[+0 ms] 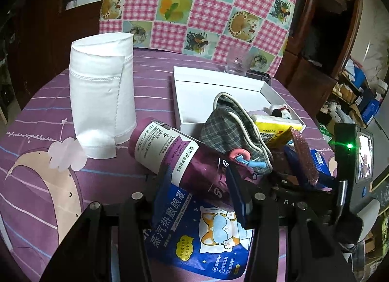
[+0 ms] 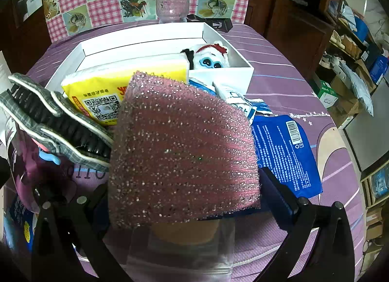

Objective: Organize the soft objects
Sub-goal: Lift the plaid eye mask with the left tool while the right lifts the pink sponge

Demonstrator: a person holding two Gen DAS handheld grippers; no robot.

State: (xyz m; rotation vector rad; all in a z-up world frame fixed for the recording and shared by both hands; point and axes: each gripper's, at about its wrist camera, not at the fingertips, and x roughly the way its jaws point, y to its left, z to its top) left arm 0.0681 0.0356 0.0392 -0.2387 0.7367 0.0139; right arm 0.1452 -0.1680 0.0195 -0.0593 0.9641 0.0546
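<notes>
My left gripper [image 1: 198, 177] is shut on a purple refill pouch [image 1: 170, 150] that lies tilted over a blue steam eye-mask pack [image 1: 201, 231]. A grey plaid pouch [image 1: 233, 126] with a pink ring and blue clip rests against the purple pouch. My right gripper [image 2: 184, 184] is shut on a pink glittery sponge [image 2: 182, 145], held above the table in front of the white box [image 2: 218, 31]. The sponge [image 1: 304, 158] and the right gripper [image 1: 304, 180] also show at the right in the left wrist view. In the box lie a yellow tissue pack [image 2: 97, 87] and a small white plush toy [image 2: 209, 58].
A white paper roll [image 1: 102, 94] stands at the left on the purple tablecloth [image 1: 36, 160]. A blue packet [image 2: 287, 153] lies right of the sponge. A glass cup [image 2: 172, 7] and a chair with a checked cover [image 1: 194, 2] stand behind the box. Cluttered shelves [image 2: 352, 63] are at the right.
</notes>
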